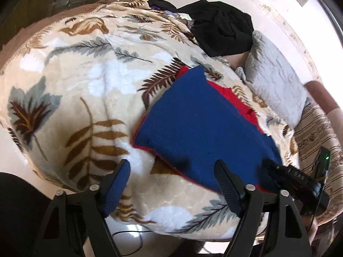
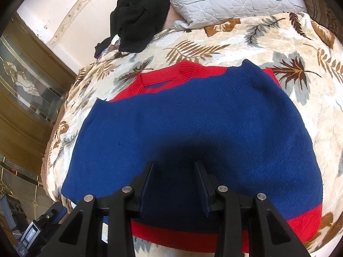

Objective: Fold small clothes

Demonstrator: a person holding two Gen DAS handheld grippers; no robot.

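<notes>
A blue knit sweater (image 2: 193, 117) with a red collar (image 2: 163, 79) and a red hem band (image 2: 300, 220) lies flat on a leaf-patterned blanket (image 2: 310, 117). My right gripper (image 2: 174, 168) hovers low over the sweater's lower middle, its jaws partly apart with flat fabric below and nothing pinched. In the left wrist view the same sweater (image 1: 203, 124) lies to the right. My left gripper (image 1: 171, 163) stands open over its near left edge, one finger over the blanket (image 1: 85, 75) and the other over the blue knit. It holds nothing.
A heap of black clothes (image 1: 223, 27) lies at the far end of the bed beside a grey quilted pillow (image 1: 274, 81). A striped sheet (image 1: 317, 132) shows at the right. A wooden cabinet with glass doors (image 2: 21, 85) stands to the left of the bed.
</notes>
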